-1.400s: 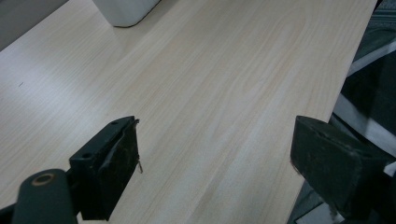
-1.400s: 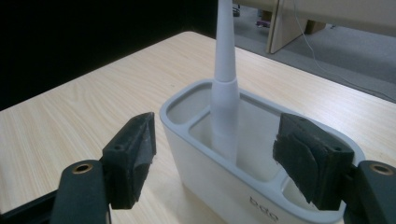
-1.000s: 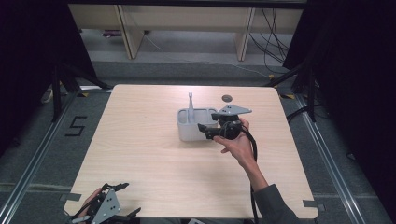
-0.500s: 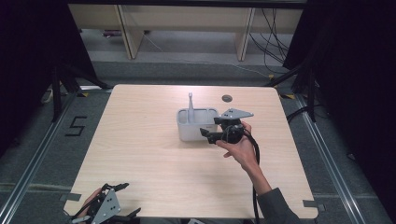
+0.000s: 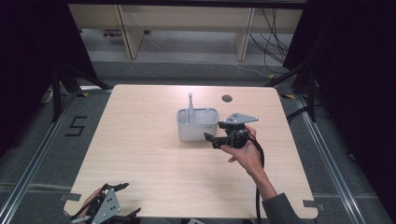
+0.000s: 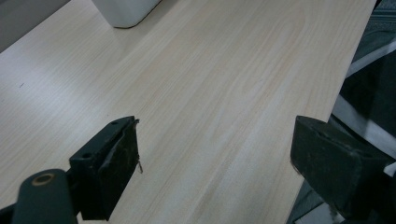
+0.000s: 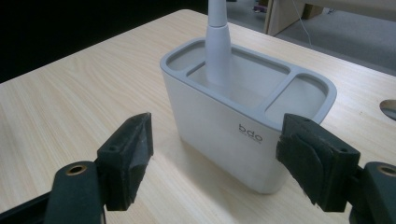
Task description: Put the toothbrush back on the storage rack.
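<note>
We are holding the right gripper [image 5: 211, 138] just beside the white caddy [image 5: 197, 126], its jaws released and spread wide, with nothing between them. In the right gripper view the caddy [image 7: 243, 126] is standing ahead of the jaws and between their lines, its near corner pointing at the gap, still apart from both pads. A white utensil handle [image 7: 218, 42] is standing upright in the caddy's large compartment, beyond the jaws; the small end compartments are looking empty, as far as we can see into them.

We are judging the placing of the utensil as done, and the work left as either taking hold of the caddy or backing away from it.

We are resting the left gripper [image 5: 122, 201] at the near table edge, well apart from the caddy, jaws released over bare wooden table [image 6: 224, 93], the caddy's base [image 6: 125, 11] far ahead of them.
</note>
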The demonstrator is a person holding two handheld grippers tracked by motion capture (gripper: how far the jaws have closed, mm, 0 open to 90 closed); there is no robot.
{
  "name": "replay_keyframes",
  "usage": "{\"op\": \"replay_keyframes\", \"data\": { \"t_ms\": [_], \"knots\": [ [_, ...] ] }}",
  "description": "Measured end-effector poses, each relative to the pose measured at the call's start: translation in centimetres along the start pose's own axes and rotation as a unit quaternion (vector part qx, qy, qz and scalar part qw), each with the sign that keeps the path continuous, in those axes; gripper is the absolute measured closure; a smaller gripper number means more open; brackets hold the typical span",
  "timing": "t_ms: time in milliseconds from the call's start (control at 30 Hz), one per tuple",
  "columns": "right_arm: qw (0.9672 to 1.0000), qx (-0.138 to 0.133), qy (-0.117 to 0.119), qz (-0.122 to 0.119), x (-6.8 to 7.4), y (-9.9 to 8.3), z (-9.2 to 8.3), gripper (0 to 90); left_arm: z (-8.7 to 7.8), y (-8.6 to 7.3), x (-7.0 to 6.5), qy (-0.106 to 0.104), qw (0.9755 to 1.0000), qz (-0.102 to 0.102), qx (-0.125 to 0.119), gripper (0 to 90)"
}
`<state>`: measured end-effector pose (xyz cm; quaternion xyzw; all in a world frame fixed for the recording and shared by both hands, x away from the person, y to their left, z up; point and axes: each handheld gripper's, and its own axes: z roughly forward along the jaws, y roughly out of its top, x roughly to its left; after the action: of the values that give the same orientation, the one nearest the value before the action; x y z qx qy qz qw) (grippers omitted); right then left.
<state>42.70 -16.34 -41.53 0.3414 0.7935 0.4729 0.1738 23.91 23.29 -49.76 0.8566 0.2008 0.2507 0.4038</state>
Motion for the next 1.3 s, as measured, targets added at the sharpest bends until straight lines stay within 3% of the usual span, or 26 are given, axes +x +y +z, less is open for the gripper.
{"op": "replay_keyframes", "data": {
  "t_ms": [233, 267, 300, 367, 433, 500, 533, 567, 733, 800, 833, 900, 1033, 1067, 1100, 1267, 1300],
  "knots": [
    [1.0, -0.003, 0.003, 0.003, -0.1, -0.5, -0.5, 27.0, 0.0, 0.0, 0.0, 0.001, 1.0, 0.001, 0.0, 14.9],
    [0.9999, -0.003, 0.004, 0.016, 0.0, -0.6, -0.6, 27.0, 0.0, 0.0, 0.0, 0.001, 1.0, 0.0, -0.001, 14.9],
    [1.0, -0.004, 0.004, 0.001, -0.1, -0.7, -0.6, 26.8, 0.0, 0.0, 0.0, 0.001, 1.0, 0.0, -0.001, 14.9],
    [0.9999, 0.006, -0.001, 0.011, 0.0, -0.8, -0.9, 26.4, 0.0, 0.0, 0.0, 0.001, 1.0, 0.001, -0.001, 14.9],
    [1.0, 0.003, -0.009, 0.002, 0.0, -1.0, -0.9, 25.6, 0.0, 0.0, 0.0, 0.001, 1.0, 0.001, 0.0, 14.9],
    [0.9997, 0.012, -0.009, 0.017, 0.2, -1.3, -1.1, 23.9, 0.0, 0.0, 0.0, 0.002, 1.0, 0.0, -0.002, 14.9],
    [0.9999, 0.011, -0.009, 0.004, 0.0, -1.4, -1.1, 23.2, 0.0, 0.0, 0.0, 0.001, 1.0, 0.0, -0.001, 14.9],
    [0.9997, 0.011, -0.009, 0.021, 0.3, -1.7, -1.0, 22.3, 0.0, 0.0, 0.0, 0.002, 1.0, 0.0, -0.001, 14.9],
    [0.9998, 0.016, -0.004, 0.011, 0.1, -2.1, -1.1, 22.2, 0.0, 0.0, 0.0, 0.001, 1.0, 0.001, 0.0, 14.9],
    [0.9997, 0.019, -0.007, 0.014, 0.2, -2.4, -1.1, 22.6, 0.0, 0.0, 0.0, 0.002, 1.0, 0.0, -0.001, 14.9],
    [0.9993, 0.026, -0.004, 0.028, 0.4, -2.4, -1.2, 22.6, 0.0, 0.0, 0.0, 0.002, 1.0, 0.001, -0.001, 14.9],
    [0.9996, 0.026, -0.004, 0.01, 0.5, -2.8, -0.9, 22.6, 0.0, 0.0, 0.0, 0.002, 1.0, 0.0, -0.001, 14.9],
    [0.9993, 0.035, 0.004, 0.014, 0.7, -3.1, -0.8, 22.1, 0.0, 0.0, 0.0, 0.001, 1.0, 0.0, -0.001, 14.9],
    [0.9987, 0.041, 0.0, 0.03, 1.1, -3.2, -0.9, 22.2, 0.0, 0.0, 0.0, 0.001, 1.0, 0.0, -0.001, 14.9],
    [0.9992, 0.035, 0.003, 0.017, 0.9, -3.3, -0.8, 22.2, 0.0, 0.0, 0.0, 0.002, 1.0, 0.0, 0.0, 14.9],
    [0.9992, 0.038, 0.0, 0.014, 1.2, -4.0, -0.8, 22.2, 0.0, 0.0, 0.0, 0.002, 1.0, -0.001, -0.001, 14.9],
    [0.9986, 0.048, 0.005, 0.023, 1.4, -4.1, -0.9, 22.1, 0.0, 0.0, 0.0, 0.002, 1.0, 0.0, 0.0, 14.9]
  ]
}}
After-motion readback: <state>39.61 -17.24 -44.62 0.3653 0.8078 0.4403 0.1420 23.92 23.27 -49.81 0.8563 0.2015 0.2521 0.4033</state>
